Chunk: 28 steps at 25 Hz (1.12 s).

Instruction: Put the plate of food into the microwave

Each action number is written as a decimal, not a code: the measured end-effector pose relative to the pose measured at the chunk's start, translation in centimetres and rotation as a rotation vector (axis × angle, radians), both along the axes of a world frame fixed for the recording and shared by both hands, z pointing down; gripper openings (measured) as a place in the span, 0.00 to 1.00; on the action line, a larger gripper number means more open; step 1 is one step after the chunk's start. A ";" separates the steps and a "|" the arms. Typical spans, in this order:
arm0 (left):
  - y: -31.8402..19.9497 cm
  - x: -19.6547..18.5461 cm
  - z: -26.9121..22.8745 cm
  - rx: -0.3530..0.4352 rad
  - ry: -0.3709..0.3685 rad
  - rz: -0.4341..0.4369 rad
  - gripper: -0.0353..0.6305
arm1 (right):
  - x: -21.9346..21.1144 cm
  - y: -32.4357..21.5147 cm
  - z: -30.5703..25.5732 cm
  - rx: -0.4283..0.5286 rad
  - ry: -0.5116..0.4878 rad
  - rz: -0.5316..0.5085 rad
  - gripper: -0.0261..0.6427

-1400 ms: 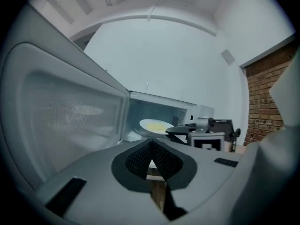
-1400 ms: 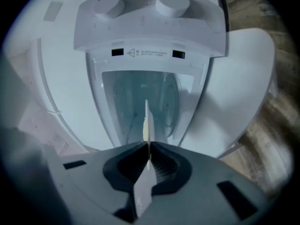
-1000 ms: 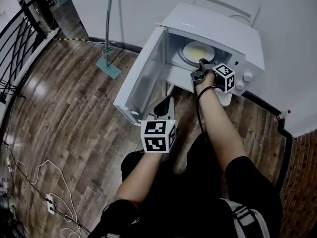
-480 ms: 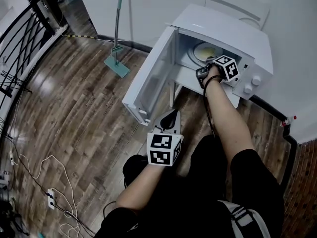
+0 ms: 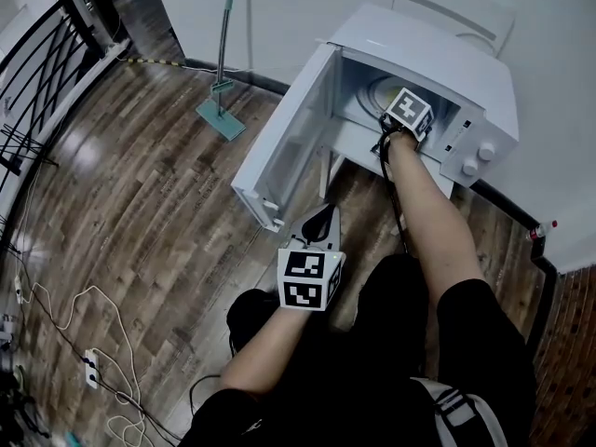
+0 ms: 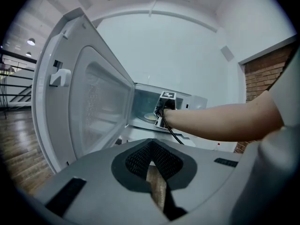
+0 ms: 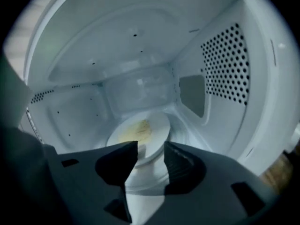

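Observation:
The white microwave (image 5: 438, 59) stands with its door (image 5: 284, 147) swung wide to the left. A white plate of yellow food (image 7: 140, 132) rests on the turntable inside; its edge (image 5: 377, 89) peeks out in the head view. My right gripper (image 5: 389, 115) reaches into the cavity. Its jaws (image 7: 150, 153) are opening; the plate's near rim lies between the tips, and the pads stand clear of it. My left gripper (image 5: 321, 217) hangs low in front of the door, shut and empty, with only a thin slit between its pads (image 6: 152, 165).
A green-headed mop (image 5: 222, 110) leans against the wall left of the microwave. Cables and a power strip (image 5: 93, 380) lie on the wooden floor at lower left. A black railing (image 5: 37, 73) runs along the left. The person's legs fill the bottom.
The right gripper has gone deeper into the microwave, so that its marker cube now covers most of the plate. The left gripper has hardly moved.

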State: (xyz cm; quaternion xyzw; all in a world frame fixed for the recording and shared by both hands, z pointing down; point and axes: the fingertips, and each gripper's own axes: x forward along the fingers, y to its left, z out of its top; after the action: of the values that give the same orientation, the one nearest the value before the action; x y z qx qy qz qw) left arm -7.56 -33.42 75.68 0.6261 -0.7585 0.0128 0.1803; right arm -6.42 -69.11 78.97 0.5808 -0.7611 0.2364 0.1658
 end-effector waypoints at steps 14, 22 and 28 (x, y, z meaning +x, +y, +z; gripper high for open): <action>-3.1 0.1 -1.1 0.043 -0.010 0.033 0.05 | -0.4 6.6 -5.5 0.268 -0.217 -0.376 0.06; -7.2 0.3 -6.0 0.084 -0.089 0.045 0.05 | 3.3 16.0 -13.9 0.635 -0.185 -0.586 0.06; -9.0 1.3 -18.2 0.086 -0.074 0.053 0.05 | 5.4 18.8 -23.7 0.549 -0.222 -0.618 0.06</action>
State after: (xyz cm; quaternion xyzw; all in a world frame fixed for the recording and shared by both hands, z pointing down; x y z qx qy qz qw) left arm -6.30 -42.37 57.46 0.6524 -0.7475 0.0081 0.1246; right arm -1.06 -50.28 55.26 0.3192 -0.9472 0.0253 -0.0149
